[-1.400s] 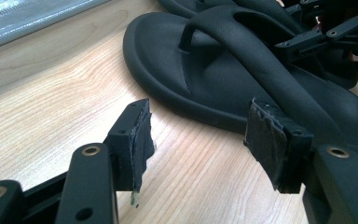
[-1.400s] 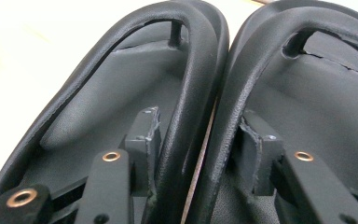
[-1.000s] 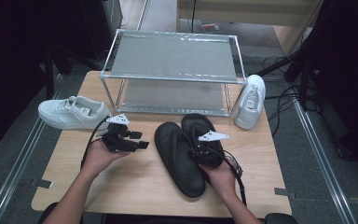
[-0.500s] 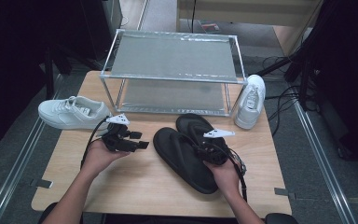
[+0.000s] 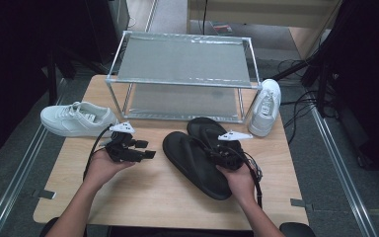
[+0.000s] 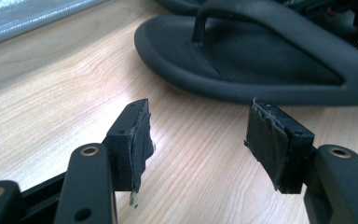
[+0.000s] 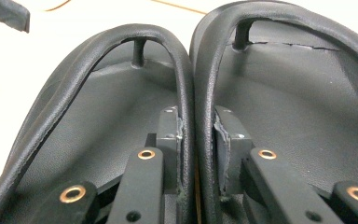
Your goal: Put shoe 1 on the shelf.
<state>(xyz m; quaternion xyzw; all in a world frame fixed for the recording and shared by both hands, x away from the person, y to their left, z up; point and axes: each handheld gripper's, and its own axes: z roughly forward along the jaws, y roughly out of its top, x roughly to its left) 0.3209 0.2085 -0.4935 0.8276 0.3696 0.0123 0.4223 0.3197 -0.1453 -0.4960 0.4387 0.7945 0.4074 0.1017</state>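
Two black flip-flops lie side by side on the wooden table [image 5: 143, 197], the nearer flip-flop [image 5: 193, 165] and the farther flip-flop [image 5: 208, 129]. My right gripper [image 5: 216, 153] [image 7: 197, 135] is shut on their two adjoining straps [image 7: 186, 84], pinched together between its pads. My left gripper [image 5: 147, 149] [image 6: 198, 140] is open just above the table, left of the pair, nothing between its jaws. Its jaws point at the toe end of the nearer flip-flop [image 6: 261, 60], a short gap away.
A metal two-tier shoe rack [image 5: 182, 74] stands at the back of the table. One white sneaker [image 5: 79, 118] lies at the left edge, another white sneaker [image 5: 265, 106] at the rack's right end. Bare wood lies in front of both hands.
The right gripper has swung the pair of flip-flops a little to the right, so they lie more diagonally. The left gripper has stayed in place, open.
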